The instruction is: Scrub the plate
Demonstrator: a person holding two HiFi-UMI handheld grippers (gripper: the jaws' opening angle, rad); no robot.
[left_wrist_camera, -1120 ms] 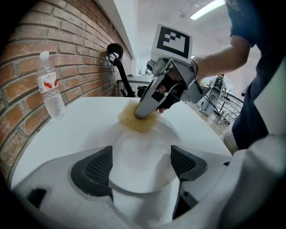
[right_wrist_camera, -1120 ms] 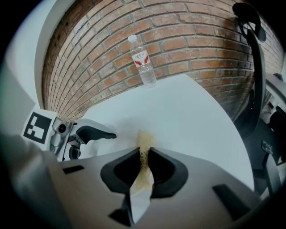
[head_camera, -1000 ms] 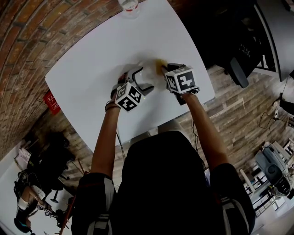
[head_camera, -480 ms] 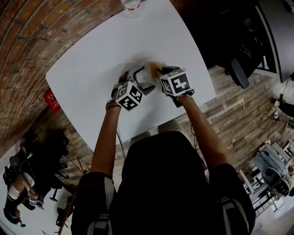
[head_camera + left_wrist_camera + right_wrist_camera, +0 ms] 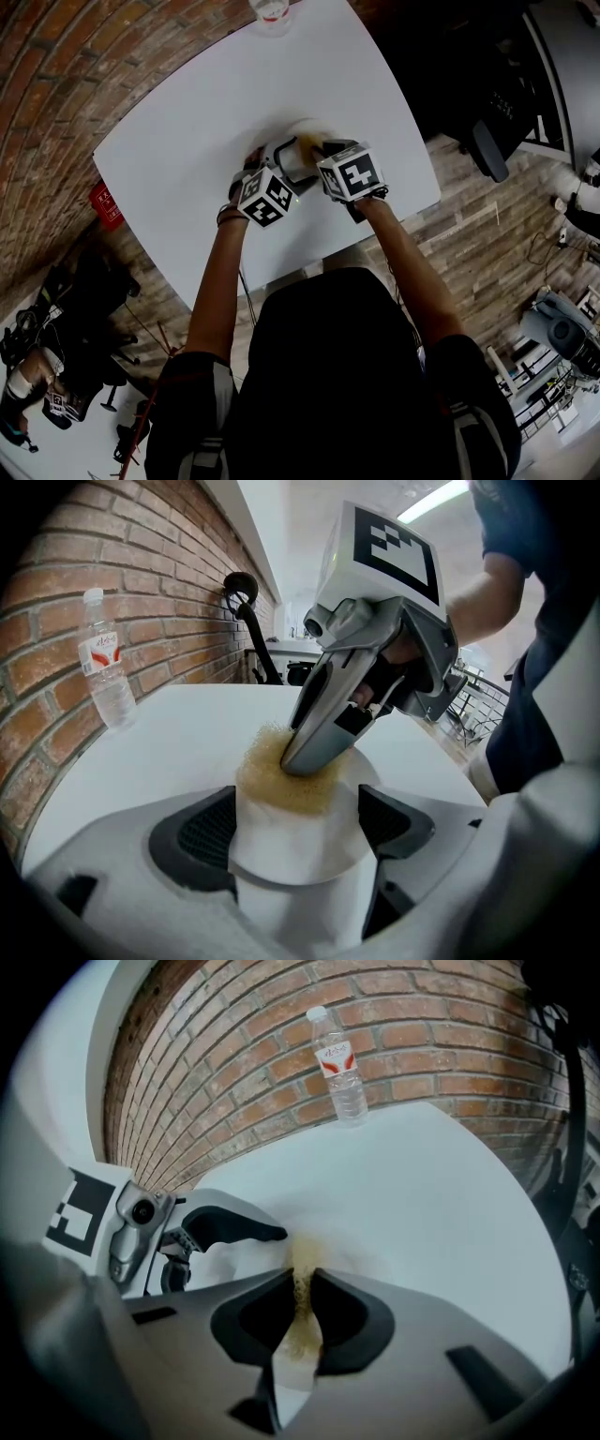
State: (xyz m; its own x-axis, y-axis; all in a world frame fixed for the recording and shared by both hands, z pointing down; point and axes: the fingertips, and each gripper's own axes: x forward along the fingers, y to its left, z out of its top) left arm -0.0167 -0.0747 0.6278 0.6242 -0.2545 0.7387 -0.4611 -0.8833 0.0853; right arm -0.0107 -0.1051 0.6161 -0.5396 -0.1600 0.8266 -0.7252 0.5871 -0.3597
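A small white plate (image 5: 302, 850) is clamped at its near edge between the jaws of my left gripper (image 5: 298, 825), just above the white table (image 5: 216, 103). A yellow sponge (image 5: 270, 778) rests on the plate's top face. My right gripper (image 5: 302, 1299) is shut on that sponge (image 5: 300, 1321) and presses it down onto the plate. In the head view both grippers meet near the table's middle: the left gripper (image 5: 277, 176) and the right gripper (image 5: 330, 157) sit side by side, with the plate (image 5: 302, 131) partly hidden under them.
A clear water bottle (image 5: 337, 1063) with a red label stands at the table's far edge by the brick wall (image 5: 234, 1026), also seen in the left gripper view as a bottle (image 5: 105, 672). The table's near edge lies close behind the grippers.
My right gripper has slid left with the sponge, closer to the left gripper. The left gripper and the plate have stayed nearly still.
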